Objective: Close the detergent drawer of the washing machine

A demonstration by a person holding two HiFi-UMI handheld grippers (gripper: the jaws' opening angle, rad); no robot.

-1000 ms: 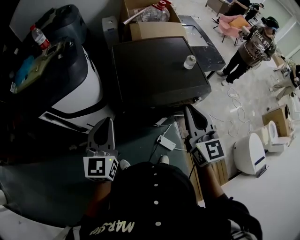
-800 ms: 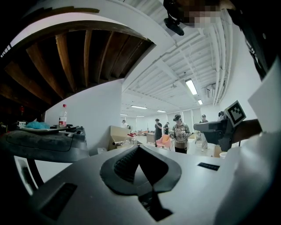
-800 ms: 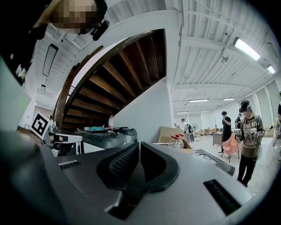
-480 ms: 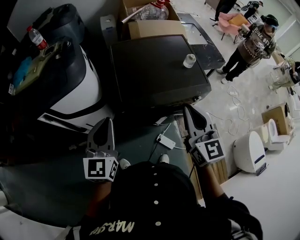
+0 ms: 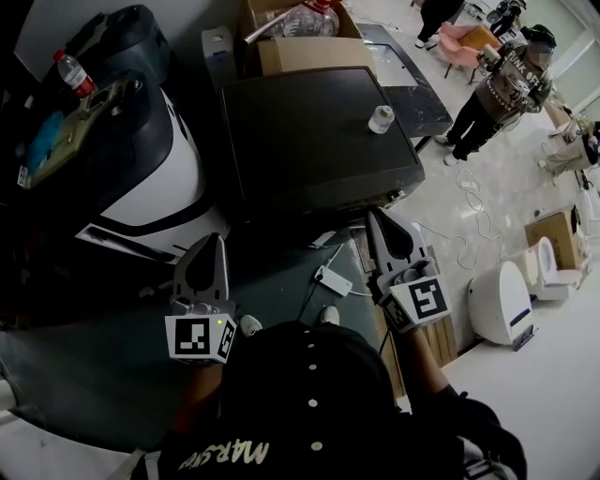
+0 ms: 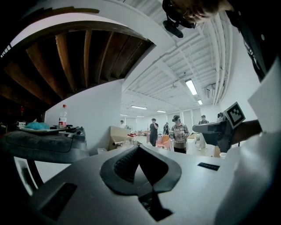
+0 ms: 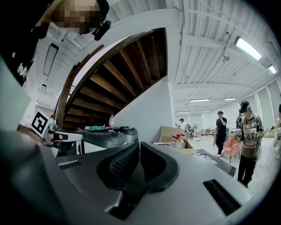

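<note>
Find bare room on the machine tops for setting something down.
Free: most of the dark flat top, from its near edge to the white jar by its far right corner. Crowded: the rounded machine at left, carrying a bottle and a tray; the cardboard box behind holds bottles.

Left gripper [image 5: 212, 244] and right gripper [image 5: 376, 219]: grey shells with black ribbed jaw pads, each carrying a cube of black-and-white square markers. Machine at left [image 5: 178, 187]: white body under a black lid, with a teal item [image 5: 42, 141] on top. Central appliance [image 5: 319, 141]: black top, bearing a whitish jar [image 5: 380, 120]. Bottle [image 5: 74, 73]: clear, with red cap and red label. Cardboard box [image 5: 300, 56]: brown. Chair [image 5: 457, 42]: pink. Rounded unit [image 5: 495, 302]: white with a dark stripe. Cap [image 5: 309, 394]: black, dotted with white studs, pale lettering at its edge. Floor [image 5: 525, 394]: pale grey. Staircase underside [image 7: 109, 79]: brown wood against white walls.
</note>
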